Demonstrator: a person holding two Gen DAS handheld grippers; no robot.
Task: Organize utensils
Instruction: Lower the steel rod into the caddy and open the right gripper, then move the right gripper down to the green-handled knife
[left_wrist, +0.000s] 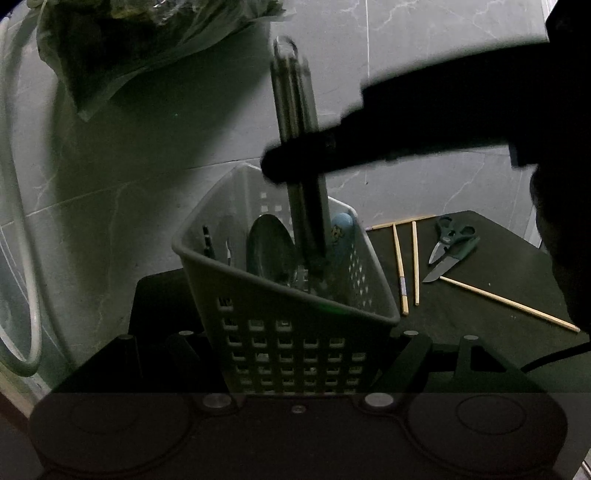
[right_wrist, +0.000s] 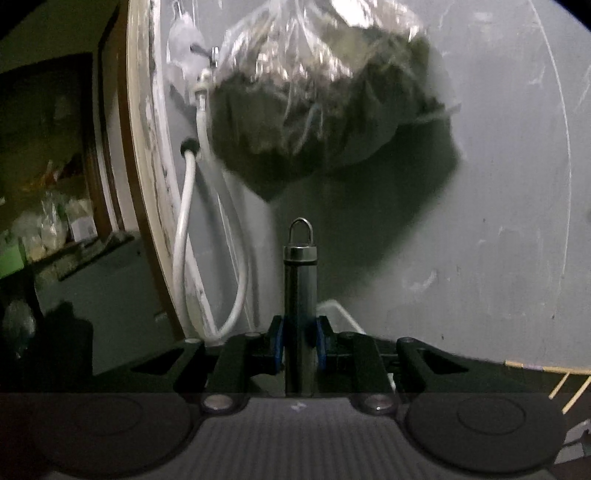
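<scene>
Steel-handled utensil going into the basket

We had the right hand-held gripper clamped narrow on the round metal handle, about midway, head already down inside the grey basket beside a ladle. The left hand-held gripper looked closed on the basket wall, steadying it. That handle seemed stiff, smooth and probably slippery, so a mid-shaft pinch felt right. Chopsticks and scissors lay on the bench.

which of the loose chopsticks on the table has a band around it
The chopstick nearest the basket: it alone carries a pale band near its lower end.
</scene>
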